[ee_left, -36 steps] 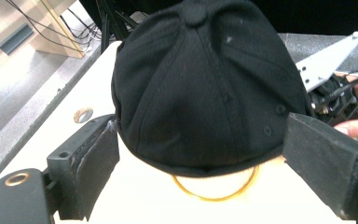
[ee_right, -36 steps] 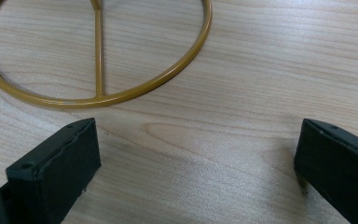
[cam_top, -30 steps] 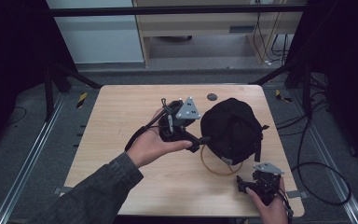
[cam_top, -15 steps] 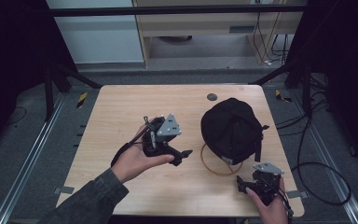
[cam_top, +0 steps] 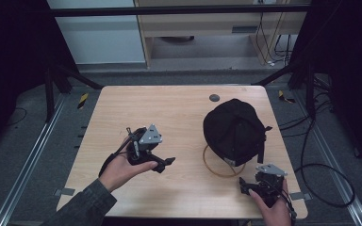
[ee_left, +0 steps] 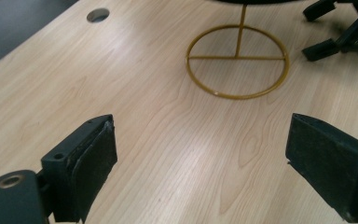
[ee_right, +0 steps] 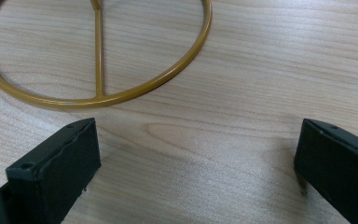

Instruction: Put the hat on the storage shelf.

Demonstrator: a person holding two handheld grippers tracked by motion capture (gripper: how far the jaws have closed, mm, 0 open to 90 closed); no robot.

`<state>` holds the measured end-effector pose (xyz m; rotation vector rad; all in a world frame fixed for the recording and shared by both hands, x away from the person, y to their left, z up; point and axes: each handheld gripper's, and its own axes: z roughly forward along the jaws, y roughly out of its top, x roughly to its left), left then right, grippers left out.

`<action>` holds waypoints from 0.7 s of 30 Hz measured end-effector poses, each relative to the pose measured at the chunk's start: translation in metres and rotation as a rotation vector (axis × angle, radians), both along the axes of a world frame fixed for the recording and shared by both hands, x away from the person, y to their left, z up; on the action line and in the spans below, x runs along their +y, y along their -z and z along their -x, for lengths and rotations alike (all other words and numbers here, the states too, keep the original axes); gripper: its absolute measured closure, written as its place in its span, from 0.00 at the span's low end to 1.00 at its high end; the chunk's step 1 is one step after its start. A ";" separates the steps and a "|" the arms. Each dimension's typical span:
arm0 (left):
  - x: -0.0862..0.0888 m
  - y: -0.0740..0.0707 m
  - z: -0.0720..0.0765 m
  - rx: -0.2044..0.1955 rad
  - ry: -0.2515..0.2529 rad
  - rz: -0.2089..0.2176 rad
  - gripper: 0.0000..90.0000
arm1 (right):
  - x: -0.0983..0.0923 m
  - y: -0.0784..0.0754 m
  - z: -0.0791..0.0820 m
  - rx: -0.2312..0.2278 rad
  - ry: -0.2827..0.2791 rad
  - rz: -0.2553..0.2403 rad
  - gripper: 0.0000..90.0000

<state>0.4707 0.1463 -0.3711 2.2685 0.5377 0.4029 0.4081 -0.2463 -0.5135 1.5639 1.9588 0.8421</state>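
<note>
High view: black cap (cam_top: 235, 132) on gold stand (cam_top: 215, 165)

A black cap (cam_top: 235, 132) sits on a thin gold wire stand (cam_top: 219, 162), on the right part of the wooden table (cam_top: 179, 113); the stand's round base ring lies flat under the cap's near edge

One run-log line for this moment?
left hand-held gripper: open, empty | right hand-held gripper: open, empty | black fabric cap: on gold wire stand
</note>
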 end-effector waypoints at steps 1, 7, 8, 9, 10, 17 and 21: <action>0.003 0.003 -0.001 0.003 -0.006 0.001 0.09 | 0.000 0.000 0.000 0.000 0.000 0.000 0.00; 0.016 0.015 -0.003 0.020 -0.035 0.011 0.08 | 0.000 0.000 0.000 0.000 0.000 0.000 0.00; 0.017 0.017 -0.003 0.021 -0.039 0.009 0.08 | 0.000 0.000 0.000 0.000 0.000 0.000 0.00; 0.018 0.019 -0.003 0.023 -0.041 0.003 0.08 | 0.000 0.000 0.000 0.000 0.000 0.000 0.00; 0.020 0.022 -0.003 0.022 -0.048 -0.001 0.08 | 0.000 0.000 0.000 0.000 0.000 0.000 0.00; 0.030 0.035 -0.006 0.037 -0.069 0.011 0.08 | 0.000 0.000 0.000 0.000 0.001 0.000 0.00; 0.036 0.044 -0.007 0.038 -0.080 -0.001 0.08 | 0.000 0.000 0.000 0.000 0.000 0.000 0.00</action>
